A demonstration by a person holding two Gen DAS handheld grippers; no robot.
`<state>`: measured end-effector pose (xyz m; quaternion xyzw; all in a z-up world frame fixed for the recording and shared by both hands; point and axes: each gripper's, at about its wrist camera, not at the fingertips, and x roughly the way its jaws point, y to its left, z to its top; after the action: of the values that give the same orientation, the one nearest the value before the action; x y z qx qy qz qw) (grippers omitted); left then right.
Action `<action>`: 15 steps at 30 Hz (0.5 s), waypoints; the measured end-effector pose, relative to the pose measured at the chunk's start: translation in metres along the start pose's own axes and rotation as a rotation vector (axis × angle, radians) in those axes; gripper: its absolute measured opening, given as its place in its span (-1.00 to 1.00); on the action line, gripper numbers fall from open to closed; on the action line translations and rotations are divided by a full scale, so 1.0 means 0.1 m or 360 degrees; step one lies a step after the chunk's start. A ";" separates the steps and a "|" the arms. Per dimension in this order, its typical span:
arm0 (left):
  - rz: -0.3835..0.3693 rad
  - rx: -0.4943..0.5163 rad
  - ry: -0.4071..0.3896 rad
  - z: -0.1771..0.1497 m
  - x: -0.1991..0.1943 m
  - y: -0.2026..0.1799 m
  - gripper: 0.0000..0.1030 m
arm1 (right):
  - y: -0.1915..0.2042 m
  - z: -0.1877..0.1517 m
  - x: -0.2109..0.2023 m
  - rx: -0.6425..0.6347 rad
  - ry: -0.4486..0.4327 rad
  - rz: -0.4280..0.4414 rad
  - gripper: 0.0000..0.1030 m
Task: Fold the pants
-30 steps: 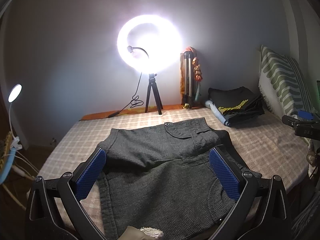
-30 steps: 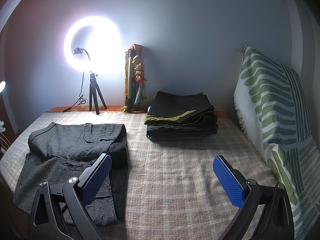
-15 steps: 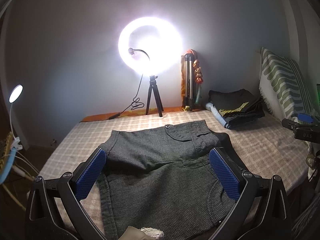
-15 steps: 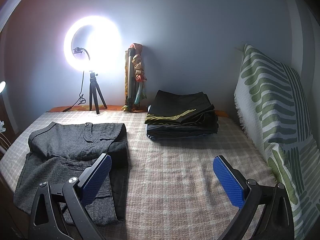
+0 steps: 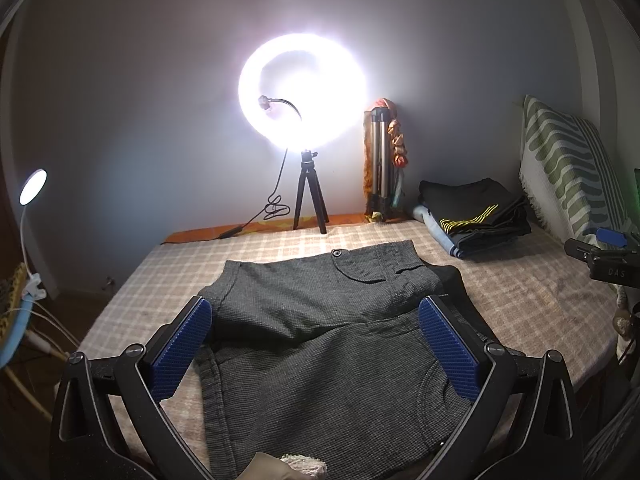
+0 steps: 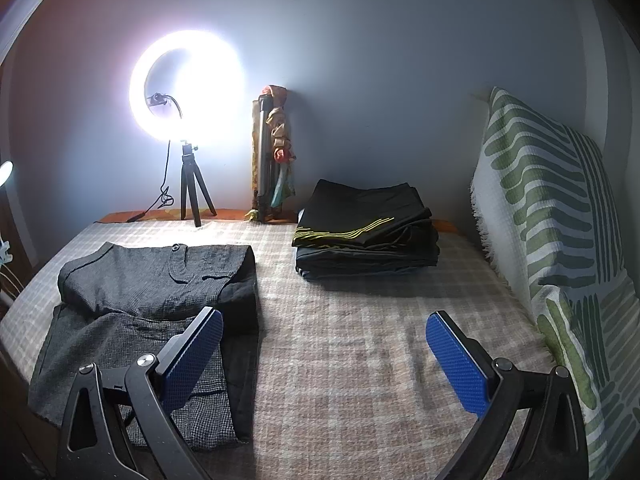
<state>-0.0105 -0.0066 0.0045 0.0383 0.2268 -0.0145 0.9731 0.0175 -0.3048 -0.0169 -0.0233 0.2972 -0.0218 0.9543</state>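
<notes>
Grey checked pants [image 5: 320, 344] lie on the plaid bedsheet [image 5: 520, 300], with their far part folded over towards me. They also show in the right wrist view [image 6: 152, 304] at the left. My left gripper [image 5: 316, 320] is open and empty, held above the pants with its blue pads [image 5: 180, 348] spread wide. My right gripper [image 6: 320, 336] is open and empty above bare sheet, right of the pants. It shows in the left wrist view at the right edge [image 5: 604, 260].
A stack of folded dark clothes [image 6: 364, 228] sits at the back of the bed. A lit ring light on a tripod [image 5: 304, 92] and a folded tripod [image 5: 380, 160] stand by the wall. A green-striped pillow [image 6: 552, 216] leans at right. A desk lamp [image 5: 32, 188] stands left.
The left wrist view has shifted slightly, so the pants and ring light sit a little lower in frame. The pants themselves and the right gripper have not moved.
</notes>
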 end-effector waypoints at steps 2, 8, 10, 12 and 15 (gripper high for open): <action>0.0004 -0.0001 0.0002 -0.01 0.00 0.01 0.99 | 0.01 0.00 0.00 -0.0002 0.0001 0.0002 0.99; 0.0006 -0.0001 0.0006 0.00 0.01 0.03 0.99 | 0.00 0.01 0.00 -0.0004 0.0008 0.0009 0.99; 0.0006 0.0000 0.0007 0.00 0.01 0.03 0.99 | 0.00 0.01 0.01 -0.0004 0.0009 0.0011 0.99; 0.0007 0.0002 0.0009 -0.01 0.02 0.02 0.99 | 0.01 0.01 0.01 -0.0006 0.0011 0.0014 0.99; 0.0008 0.0007 0.0015 -0.01 0.03 0.02 0.99 | 0.01 0.01 0.01 -0.0010 0.0015 0.0018 0.99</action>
<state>-0.0083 -0.0043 0.0021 0.0412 0.2314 -0.0125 0.9719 0.0189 -0.3036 -0.0173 -0.0246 0.3020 -0.0155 0.9529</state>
